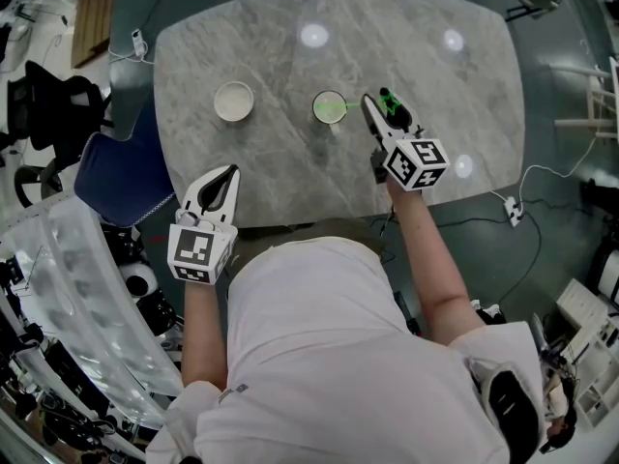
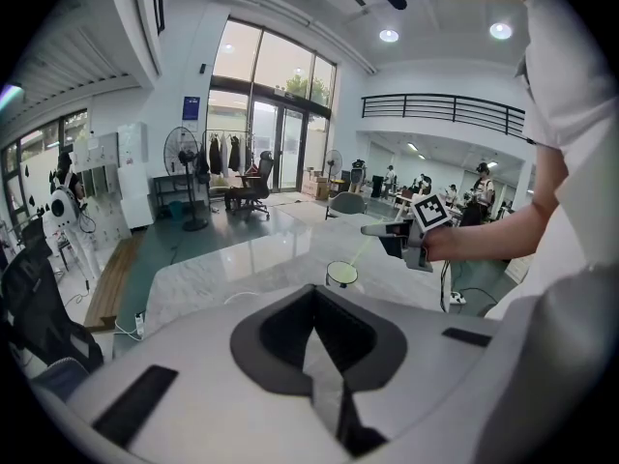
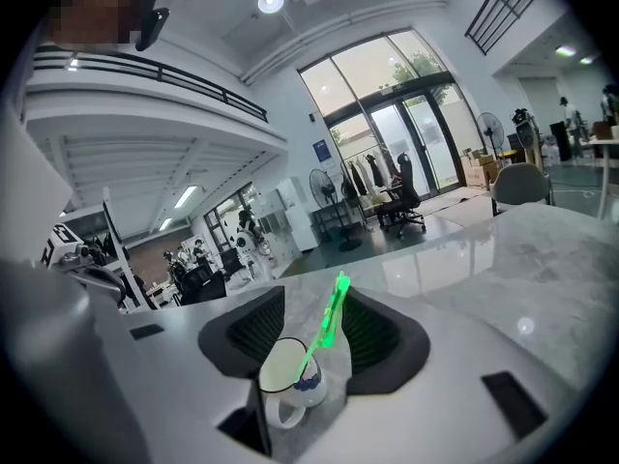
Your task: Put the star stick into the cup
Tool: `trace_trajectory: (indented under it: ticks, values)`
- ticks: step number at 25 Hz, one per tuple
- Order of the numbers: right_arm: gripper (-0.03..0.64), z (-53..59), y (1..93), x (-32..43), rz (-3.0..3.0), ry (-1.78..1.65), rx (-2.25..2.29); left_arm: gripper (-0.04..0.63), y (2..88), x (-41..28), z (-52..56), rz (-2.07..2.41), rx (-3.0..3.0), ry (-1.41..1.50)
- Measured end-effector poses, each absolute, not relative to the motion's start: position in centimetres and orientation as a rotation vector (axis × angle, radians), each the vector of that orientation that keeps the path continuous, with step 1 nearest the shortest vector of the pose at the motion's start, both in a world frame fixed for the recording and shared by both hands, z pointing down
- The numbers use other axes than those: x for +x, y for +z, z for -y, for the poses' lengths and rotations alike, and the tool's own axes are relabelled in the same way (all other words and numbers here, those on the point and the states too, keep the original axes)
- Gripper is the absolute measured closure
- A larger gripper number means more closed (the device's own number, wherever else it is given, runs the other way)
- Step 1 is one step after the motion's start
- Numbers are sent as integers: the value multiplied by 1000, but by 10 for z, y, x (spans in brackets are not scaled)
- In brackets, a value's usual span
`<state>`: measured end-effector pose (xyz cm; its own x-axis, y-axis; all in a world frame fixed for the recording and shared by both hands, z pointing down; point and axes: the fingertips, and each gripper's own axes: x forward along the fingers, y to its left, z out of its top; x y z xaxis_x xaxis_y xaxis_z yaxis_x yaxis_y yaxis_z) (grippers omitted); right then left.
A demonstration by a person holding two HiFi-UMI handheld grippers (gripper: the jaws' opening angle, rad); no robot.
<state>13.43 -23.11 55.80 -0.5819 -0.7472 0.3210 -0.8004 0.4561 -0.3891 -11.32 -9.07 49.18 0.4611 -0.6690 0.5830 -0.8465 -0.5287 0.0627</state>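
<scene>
- The left gripper [image 1: 230, 172] is held over the near left edge of the marble table [image 1: 290, 46]. Its jaws are seen closed together with nothing between them, and it is judged to have no part in this step.
- A white bowl [image 1: 233, 101] is seen left of the cup, well apart from it.
- The cup [image 3: 288, 387] is found at the middle of the table, just in front of the right gripper.
- The star stick [image 3: 327, 325] is seen with its lower end inside the cup, and its top is tilted up between the right jaws.
- The right gripper [image 1: 379, 101] is held with jaws apart, and no grip on the stick is seen.
- The letting-go step is judged to be in hand. A straight withdrawal is called for next, so that the stick's top is not caught and the cup is not tipped.
</scene>
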Motion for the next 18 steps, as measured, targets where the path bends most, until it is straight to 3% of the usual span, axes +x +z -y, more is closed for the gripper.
trace_trajectory:
  ticks: [10, 18]
  values:
    - [383, 231, 556, 142, 2581, 771, 1437, 595, 495, -112, 99, 1257, 2401, 712]
    - [381, 205, 515, 166, 2569, 679, 1551, 595, 477, -99, 97, 1205, 2481, 664]
